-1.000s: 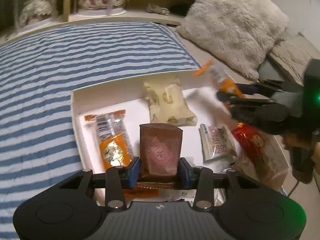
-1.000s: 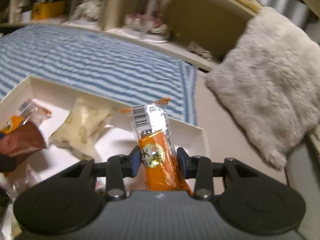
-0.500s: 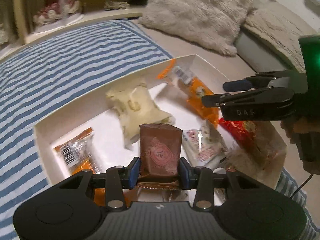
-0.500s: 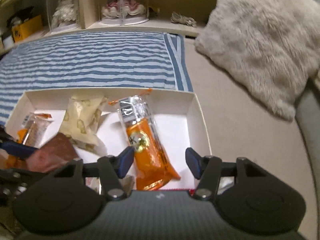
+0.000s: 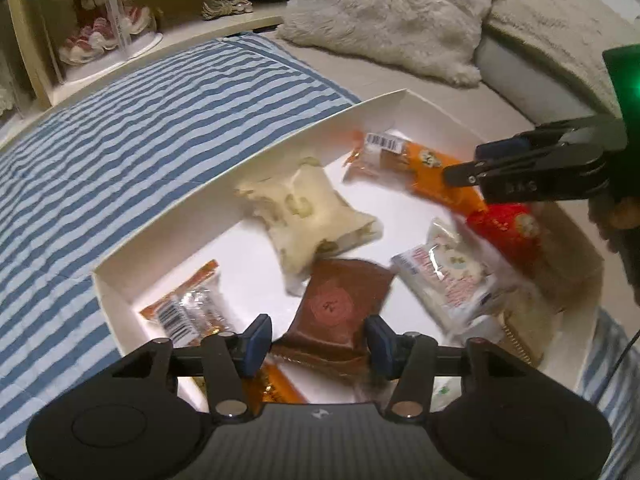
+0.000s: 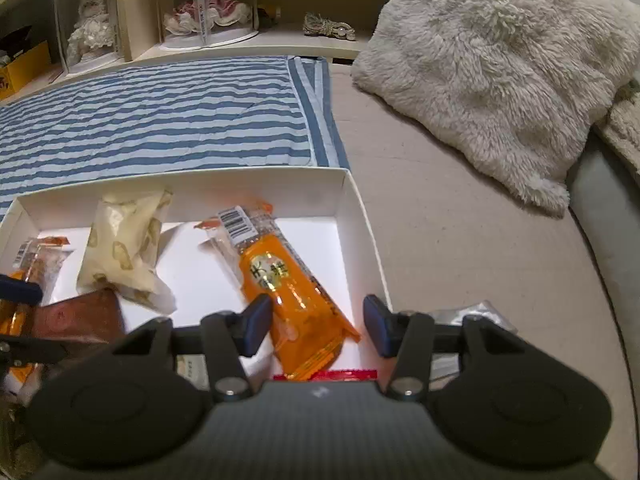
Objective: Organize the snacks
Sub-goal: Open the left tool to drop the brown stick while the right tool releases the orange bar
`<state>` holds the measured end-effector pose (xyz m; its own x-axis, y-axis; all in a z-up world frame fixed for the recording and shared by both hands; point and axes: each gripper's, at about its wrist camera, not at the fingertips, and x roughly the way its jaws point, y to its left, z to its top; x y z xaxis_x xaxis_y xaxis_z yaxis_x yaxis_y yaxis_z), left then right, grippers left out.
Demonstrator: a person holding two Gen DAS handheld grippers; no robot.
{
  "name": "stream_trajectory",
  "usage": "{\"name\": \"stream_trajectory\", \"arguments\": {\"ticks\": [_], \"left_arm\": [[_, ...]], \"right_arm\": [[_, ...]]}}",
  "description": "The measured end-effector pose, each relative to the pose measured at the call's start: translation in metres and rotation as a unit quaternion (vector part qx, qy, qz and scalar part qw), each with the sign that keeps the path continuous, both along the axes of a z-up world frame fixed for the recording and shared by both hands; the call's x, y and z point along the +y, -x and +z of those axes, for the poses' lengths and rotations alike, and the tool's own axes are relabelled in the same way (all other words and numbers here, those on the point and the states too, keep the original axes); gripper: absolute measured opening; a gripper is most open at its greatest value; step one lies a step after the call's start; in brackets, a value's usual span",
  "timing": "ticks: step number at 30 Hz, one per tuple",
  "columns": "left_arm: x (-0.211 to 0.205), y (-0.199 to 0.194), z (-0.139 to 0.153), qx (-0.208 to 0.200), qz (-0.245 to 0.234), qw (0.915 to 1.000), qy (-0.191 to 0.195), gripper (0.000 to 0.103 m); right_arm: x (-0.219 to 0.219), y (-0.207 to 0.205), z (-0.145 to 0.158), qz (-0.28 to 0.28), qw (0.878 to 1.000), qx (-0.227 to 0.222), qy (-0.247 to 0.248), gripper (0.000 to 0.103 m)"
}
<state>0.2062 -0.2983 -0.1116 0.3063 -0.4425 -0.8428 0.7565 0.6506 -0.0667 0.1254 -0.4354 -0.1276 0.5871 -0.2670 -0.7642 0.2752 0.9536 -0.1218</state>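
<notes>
Left hand-held gripper (image 5: 316, 338) has just released the brown foil snack packet (image 5: 338, 312) into the white cardboard box (image 5: 256, 160); right hand-held gripper (image 6: 316, 326) likewise unclenched above the dropped orange wrapped bar (image 6: 280, 280); both placements apparently complete.

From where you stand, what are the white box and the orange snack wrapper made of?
White box: apparently thin cardboard, matte, with crisp folded corners and flat upright walls.
Orange snack wrapper: seemingly glossy plastic film; it shows glare, a clear end with a barcode, and crimped seams.
</notes>
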Motion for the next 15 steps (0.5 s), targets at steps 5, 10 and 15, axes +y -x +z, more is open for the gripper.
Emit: {"name": "stream_trajectory", "arguments": {"ticks": [5,10,15], "left_arm": [[0.006,-0.001,-0.002,-0.001,0.009,1.0,0.002,0.054],[0.008,-0.002,-0.002,0.002,0.021,0.9997,0.013,0.054],[0.01,-0.003,-0.001,0.007,0.031,0.9992,0.025,0.054]], "right_arm": [[-0.005,0.0,0.001,-0.011,1.0,-0.017,-0.018,0.053],[-0.007,-0.009,-0.001,-0.012,0.999,-0.031,-0.015,0.048],[-0.011,-0.007,0.013,-0.037,0.996,-0.078,-0.007,0.043]]}}
